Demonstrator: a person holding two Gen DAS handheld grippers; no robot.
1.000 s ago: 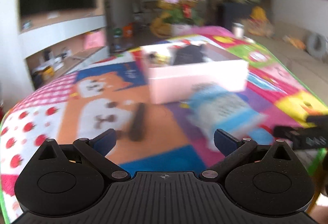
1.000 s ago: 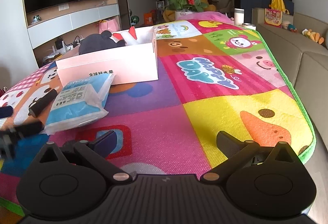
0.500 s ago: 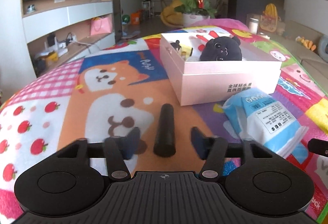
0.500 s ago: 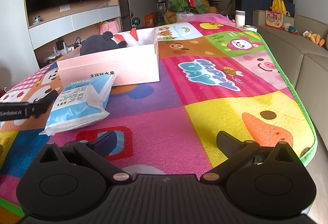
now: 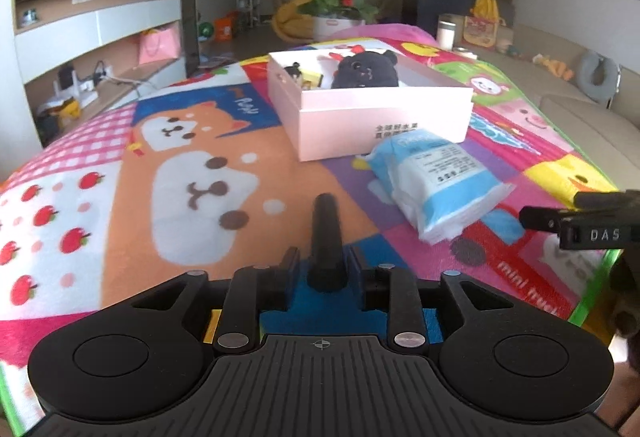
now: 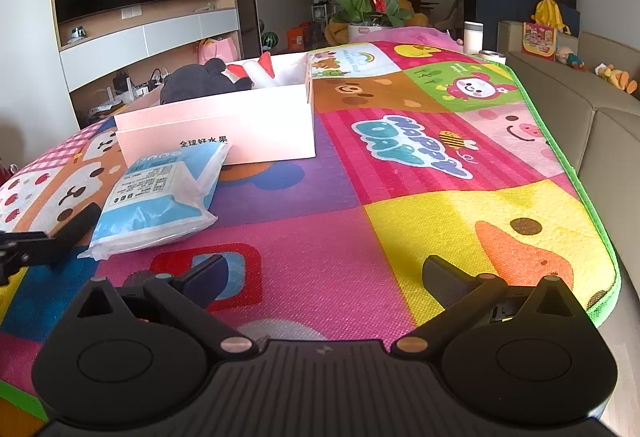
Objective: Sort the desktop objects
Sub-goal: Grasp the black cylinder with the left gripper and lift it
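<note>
The black cylindrical stick [image 5: 326, 237] lies on the surface's colourful mat [image 5: 120, 197], its near end clamped in the left gripper [image 5: 325, 273]. Just right lies a blue-and-white wipes pack [image 5: 436, 181], touching the pink box [image 5: 380, 117] holding a black plush toy [image 5: 366, 71]. The right gripper [image 6: 320, 273] hangs spread apart, empty.

A black cylinder [image 5: 326, 237] lies near a blue-white packet [image 5: 436, 181] touching the pink box [image 5: 384, 117].

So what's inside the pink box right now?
The pink box holds a black plush toy, a small dark-headed figure and something white with red. Its walls hide anything lying lower.
</note>
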